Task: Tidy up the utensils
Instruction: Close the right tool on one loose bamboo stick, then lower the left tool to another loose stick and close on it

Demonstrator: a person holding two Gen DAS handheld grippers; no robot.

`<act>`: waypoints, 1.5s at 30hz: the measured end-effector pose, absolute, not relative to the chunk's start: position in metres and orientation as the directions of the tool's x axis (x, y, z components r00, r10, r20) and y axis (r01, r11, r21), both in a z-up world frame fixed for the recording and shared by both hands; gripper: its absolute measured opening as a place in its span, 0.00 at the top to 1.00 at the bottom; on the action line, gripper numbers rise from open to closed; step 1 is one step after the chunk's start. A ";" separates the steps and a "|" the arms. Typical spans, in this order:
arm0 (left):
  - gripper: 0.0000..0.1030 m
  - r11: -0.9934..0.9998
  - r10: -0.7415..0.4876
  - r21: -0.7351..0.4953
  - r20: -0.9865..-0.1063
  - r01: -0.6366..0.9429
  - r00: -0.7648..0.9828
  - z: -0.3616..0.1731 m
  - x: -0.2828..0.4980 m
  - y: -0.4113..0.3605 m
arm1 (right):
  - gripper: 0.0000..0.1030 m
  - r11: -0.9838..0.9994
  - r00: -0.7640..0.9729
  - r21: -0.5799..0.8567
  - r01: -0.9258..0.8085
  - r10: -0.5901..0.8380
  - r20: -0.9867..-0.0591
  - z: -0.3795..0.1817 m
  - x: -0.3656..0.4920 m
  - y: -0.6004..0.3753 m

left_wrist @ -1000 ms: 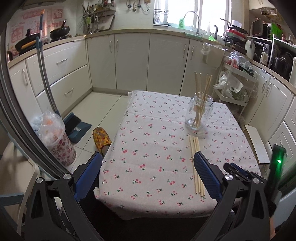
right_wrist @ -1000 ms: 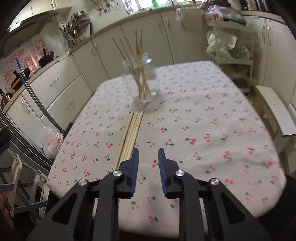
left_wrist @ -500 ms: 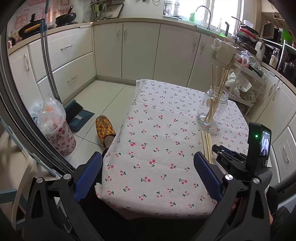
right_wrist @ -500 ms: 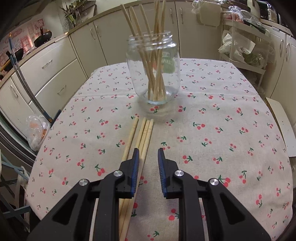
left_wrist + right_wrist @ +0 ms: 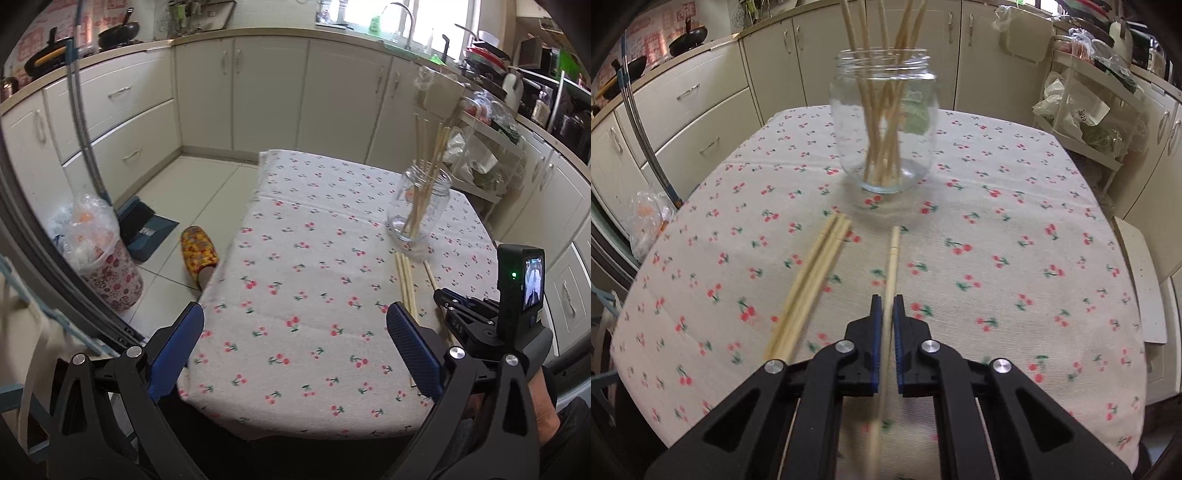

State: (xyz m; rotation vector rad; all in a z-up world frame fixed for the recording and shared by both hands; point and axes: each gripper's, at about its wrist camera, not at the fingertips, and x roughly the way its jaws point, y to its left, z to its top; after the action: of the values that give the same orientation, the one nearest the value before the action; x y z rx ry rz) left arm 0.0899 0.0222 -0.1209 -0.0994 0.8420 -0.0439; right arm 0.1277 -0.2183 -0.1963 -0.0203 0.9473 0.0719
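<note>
A clear glass jar holding several wooden chopsticks stands on the cherry-print tablecloth; it also shows in the left wrist view. My right gripper is shut on one chopstick, whose tip points toward the jar. Three loose chopsticks lie together on the cloth just left of it, also seen in the left wrist view. My left gripper is open and empty over the table's near edge. The right gripper's body shows there at right.
White kitchen cabinets ring the table. A bin with a plastic bag, a dustpan and a slipper are on the floor at left. A wire rack with bags stands at far right.
My right gripper moved forward and closed on one chopstick, pulling it apart from the bundle to the right. The left gripper stayed open and shifted slightly closer.
</note>
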 end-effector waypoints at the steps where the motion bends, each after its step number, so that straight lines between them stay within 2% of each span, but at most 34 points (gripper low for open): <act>1: 0.08 0.994 -0.094 -0.102 -0.745 0.026 0.660 -0.125 0.096 0.014 | 0.93 0.997 0.583 0.007 -0.072 0.048 -0.811 -0.196 0.126 -0.223; 8: 0.08 0.984 -0.179 -0.132 -0.783 0.123 0.595 -0.166 0.146 -0.045 | 0.94 0.993 0.608 0.103 -0.052 0.113 -0.786 -0.198 0.114 -0.254; 21: 0.08 0.994 -0.051 0.007 -0.845 0.107 0.532 -0.216 0.202 -0.092 | 0.93 0.973 0.605 0.226 -0.045 0.207 -0.769 -0.199 0.116 -0.266; 32: 0.08 0.992 -0.017 0.048 -0.860 0.114 0.510 -0.231 0.208 -0.095 | 0.93 0.967 0.602 0.251 -0.045 0.227 -0.766 -0.199 0.116 -0.271; 36: 0.16 0.988 -0.034 0.049 -0.860 0.149 0.509 -0.228 0.207 -0.092 | 0.93 0.983 0.595 0.168 -0.074 0.179 -0.783 -0.196 0.119 -0.259; 41: 0.26 0.985 -0.059 0.030 -0.863 0.167 0.502 -0.225 0.219 -0.086 | 0.93 0.984 0.576 0.154 -0.085 0.175 -0.798 -0.197 0.138 -0.255; 45: 0.39 0.982 -0.072 0.026 -0.863 0.187 0.500 -0.225 0.230 -0.093 | 0.93 0.988 0.565 0.124 -0.095 0.156 -0.810 -0.197 0.151 -0.255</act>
State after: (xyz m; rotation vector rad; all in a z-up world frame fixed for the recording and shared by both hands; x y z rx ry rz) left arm 0.2302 -0.0931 -0.2250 0.1218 1.0355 -0.1571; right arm 0.1514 -0.2549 -0.1967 0.0692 0.9591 0.1476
